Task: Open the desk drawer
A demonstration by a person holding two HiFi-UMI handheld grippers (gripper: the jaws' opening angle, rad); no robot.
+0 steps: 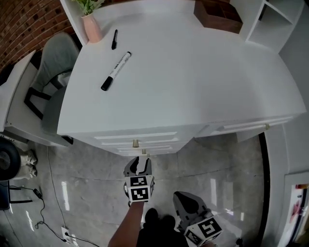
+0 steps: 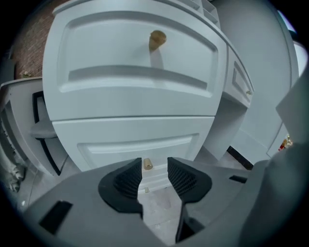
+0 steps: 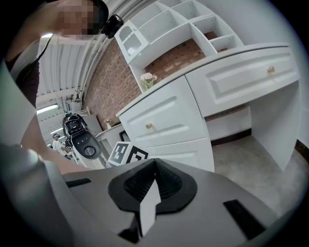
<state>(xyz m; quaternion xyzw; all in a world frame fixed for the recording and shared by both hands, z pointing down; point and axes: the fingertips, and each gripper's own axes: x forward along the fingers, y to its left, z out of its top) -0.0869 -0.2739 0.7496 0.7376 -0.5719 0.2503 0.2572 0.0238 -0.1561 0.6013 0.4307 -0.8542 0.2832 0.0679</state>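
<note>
The white desk (image 1: pixel 193 77) has a stack of drawers at its front left, each with a small brass knob. In the left gripper view the top drawer (image 2: pixel 130 62) fills the upper half, with its knob (image 2: pixel 157 38) high up. The second drawer's knob (image 2: pixel 147 164) shows in the gap between the jaws of my left gripper (image 2: pixel 154 170), a little beyond the tips. That gripper (image 1: pixel 140 163) is open and holds nothing. My right gripper (image 1: pixel 183 198) hangs lower and to the right, away from the desk. Its pads (image 3: pixel 153 179) meet, shut on nothing.
On the desk top lie a white marker (image 1: pixel 116 71) and a black pen (image 1: pixel 114 39), beside a pink vase (image 1: pixel 91 28) and a brown box (image 1: pixel 217 14). A grey chair (image 1: pixel 50 67) stands left of the desk. A wide drawer (image 3: pixel 241 77) spans the knee space. Cables (image 1: pixel 41 212) lie on the floor.
</note>
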